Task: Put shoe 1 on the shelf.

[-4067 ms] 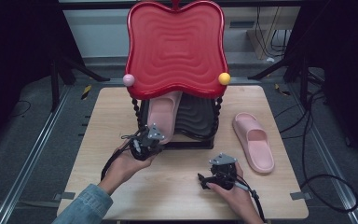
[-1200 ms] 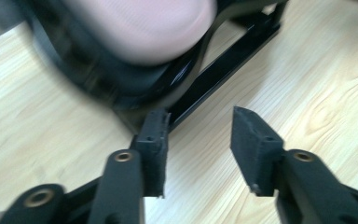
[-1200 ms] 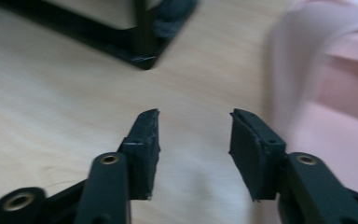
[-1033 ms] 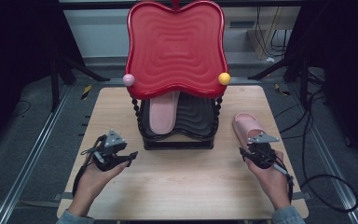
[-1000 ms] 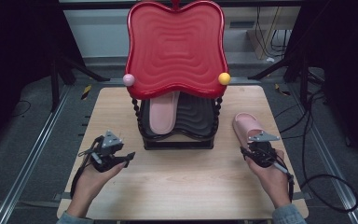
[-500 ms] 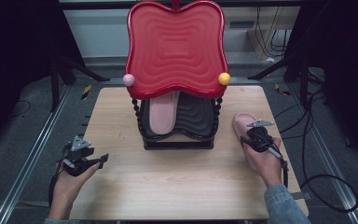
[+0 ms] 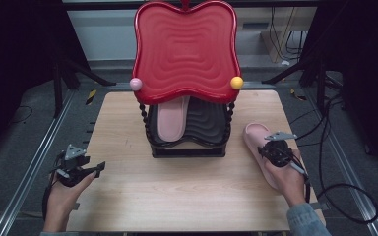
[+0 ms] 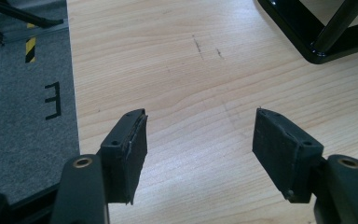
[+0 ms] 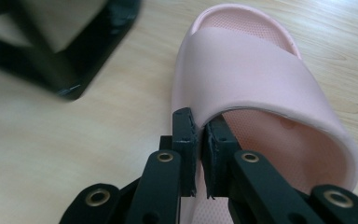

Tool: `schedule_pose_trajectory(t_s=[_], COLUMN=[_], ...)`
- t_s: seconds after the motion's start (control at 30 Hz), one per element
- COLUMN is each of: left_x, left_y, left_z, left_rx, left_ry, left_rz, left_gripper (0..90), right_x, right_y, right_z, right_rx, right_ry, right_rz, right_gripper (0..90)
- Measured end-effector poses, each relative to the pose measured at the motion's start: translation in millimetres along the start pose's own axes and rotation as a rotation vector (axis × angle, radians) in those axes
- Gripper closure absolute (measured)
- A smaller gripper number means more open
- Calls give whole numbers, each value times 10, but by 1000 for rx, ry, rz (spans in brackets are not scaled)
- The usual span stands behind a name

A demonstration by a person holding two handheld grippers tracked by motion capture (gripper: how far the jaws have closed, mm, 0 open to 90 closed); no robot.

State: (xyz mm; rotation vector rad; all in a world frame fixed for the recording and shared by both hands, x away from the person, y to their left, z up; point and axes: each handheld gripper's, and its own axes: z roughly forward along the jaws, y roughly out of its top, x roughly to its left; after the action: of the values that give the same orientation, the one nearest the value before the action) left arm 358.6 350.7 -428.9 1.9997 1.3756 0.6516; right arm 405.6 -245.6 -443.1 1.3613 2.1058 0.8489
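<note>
A pink slipper (image 7: 252,134) lies flat on the table, right of the rack. My right gripper (image 7: 263,149) sits at its near-left side, shut on the slipper's (image 9: 256,65) side wall just below the strap, as the right gripper view (image 9: 199,125) shows. A second pink slipper (image 7: 172,118) rests on the left half of the black rack (image 7: 189,150). My left gripper (image 7: 97,169) hovers open near the table's left front edge, jaws wide apart over bare wood (image 8: 198,135), holding nothing.
A big red wavy tray top (image 7: 184,49) with a pink and a yellow knob overhangs the rack. The rack's black foot (image 8: 317,42) lies ahead and to the right of the left gripper. The table edge and grey floor (image 8: 28,102) are just left of it.
The left gripper drew back from the rack toward the table's left front edge, leaving one slipper on it. The right gripper moved up to the loose slipper and shut on its side.
</note>
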Motion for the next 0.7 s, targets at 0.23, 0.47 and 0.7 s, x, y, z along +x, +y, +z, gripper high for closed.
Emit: schedule_pose_trajectory(t_s=[0.23,0.47,0.7], left_x=[0,22,16], left_y=[-18,-35,-30], left_z=[16,19,11], left_rx=[9,14,10], left_ry=[4,6,5], left_rz=[4,1,2], left_gripper=[352,348,348], right_x=[291,599,768], right_y=[-206,-263,-260], right_z=[-418,-510,-563], right_rx=[-20,-29,1], right_ry=[107,191,212], right_rz=[-96,-163,-207], right_gripper=[850,849,849])
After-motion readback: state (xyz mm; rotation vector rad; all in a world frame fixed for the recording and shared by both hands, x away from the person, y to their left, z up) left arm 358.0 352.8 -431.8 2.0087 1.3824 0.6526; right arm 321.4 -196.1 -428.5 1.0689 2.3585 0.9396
